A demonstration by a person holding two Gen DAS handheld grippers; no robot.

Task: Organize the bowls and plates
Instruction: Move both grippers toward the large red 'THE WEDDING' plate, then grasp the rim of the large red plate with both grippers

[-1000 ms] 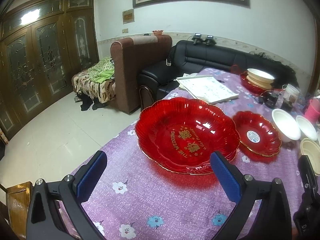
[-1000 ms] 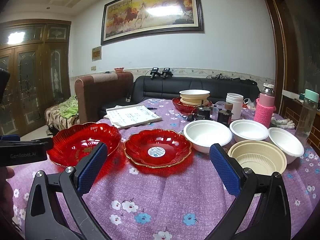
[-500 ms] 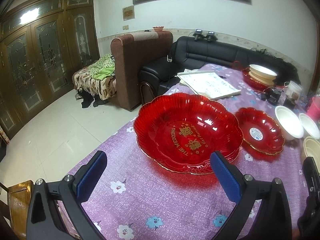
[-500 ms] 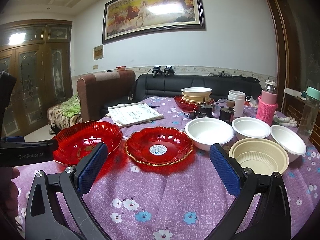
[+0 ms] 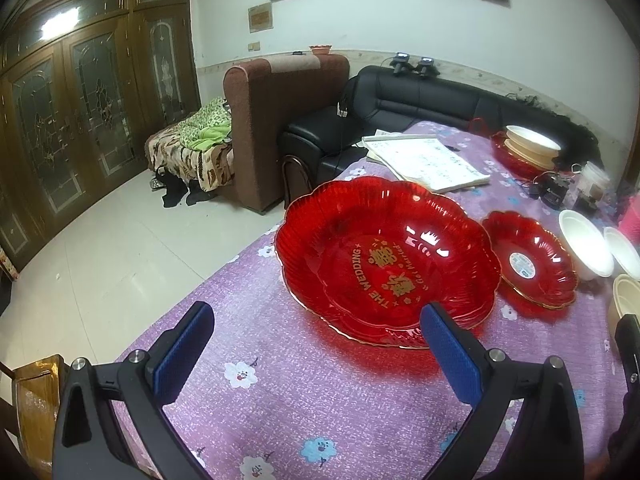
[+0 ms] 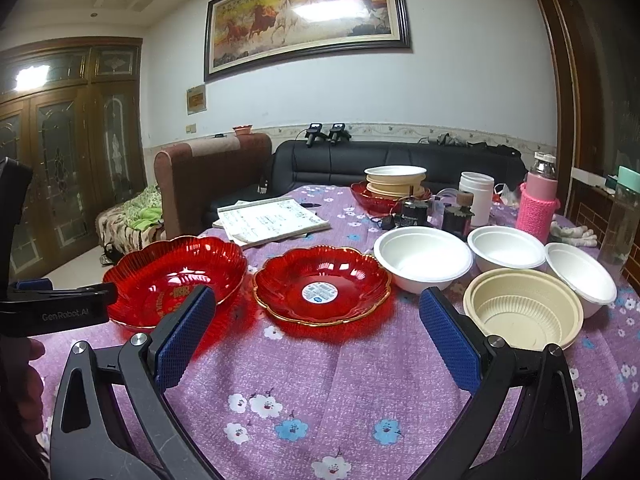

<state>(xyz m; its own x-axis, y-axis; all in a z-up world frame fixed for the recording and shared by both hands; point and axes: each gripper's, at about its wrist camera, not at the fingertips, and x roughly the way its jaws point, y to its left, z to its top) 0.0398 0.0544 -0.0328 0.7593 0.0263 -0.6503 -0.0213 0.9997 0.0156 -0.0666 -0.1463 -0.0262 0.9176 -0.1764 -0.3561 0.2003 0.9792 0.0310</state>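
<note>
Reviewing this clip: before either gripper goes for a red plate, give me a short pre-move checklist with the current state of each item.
1. Left gripper jaws open and empty: ok.
2. Right gripper jaws open and empty: ok.
3. Large red plate free of other dishes, with nothing lying in it: ok.
4. Small red plate flat on the tablecloth, with nothing stacked in it: ok.
5. Left gripper's right pad close to the large red plate's near rim; whether it touches: cannot tell.
6. Beige bowl clear of the right gripper's path to the small red plate: ok, it sits off to the right.
</note>
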